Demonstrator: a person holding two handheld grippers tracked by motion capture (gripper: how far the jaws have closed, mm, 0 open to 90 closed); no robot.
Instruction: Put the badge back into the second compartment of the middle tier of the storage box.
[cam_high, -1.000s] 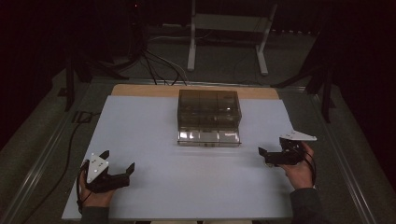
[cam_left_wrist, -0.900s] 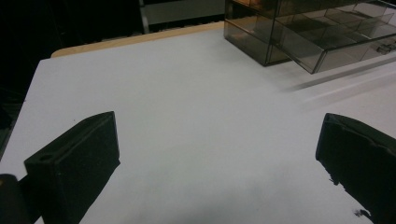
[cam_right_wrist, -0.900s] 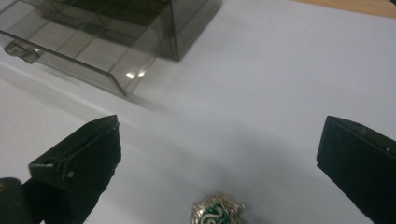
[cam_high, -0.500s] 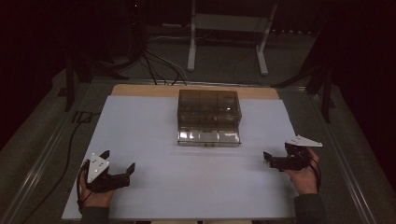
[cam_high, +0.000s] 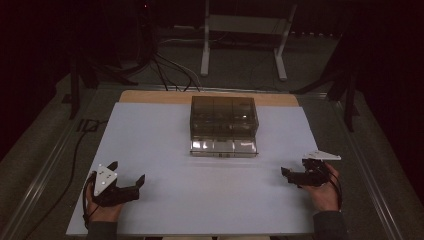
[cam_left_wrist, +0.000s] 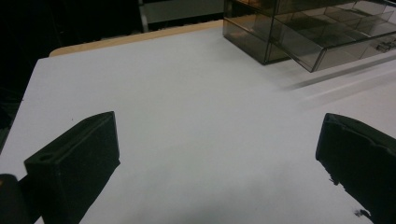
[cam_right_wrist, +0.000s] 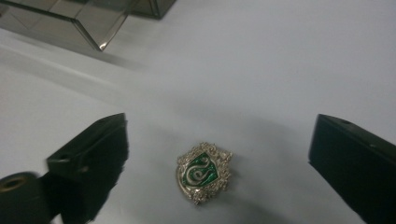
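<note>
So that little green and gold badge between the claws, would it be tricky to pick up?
Probably. The badge looks like stiff metal lying flat on the smooth white table, so the open right gripper may slide it rather than lift it. Its shape makes rolling unlikely.

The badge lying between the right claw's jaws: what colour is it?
The badge is a silvery-gold crest with a green shield bearing a pale serpent; clearest in the right gripper view.

A gold-toned crest badge (cam_right_wrist: 204, 171) with a green shield and a pale serpent curl lies on the white worktop (cam_high: 165, 145), edged in tan wood at its far side. The box (cam_high: 223, 123) is smoky transparent grey. Both claws, left (cam_high: 126, 176) and right (cam_high: 295, 172), are black with pale grey plates.
</note>
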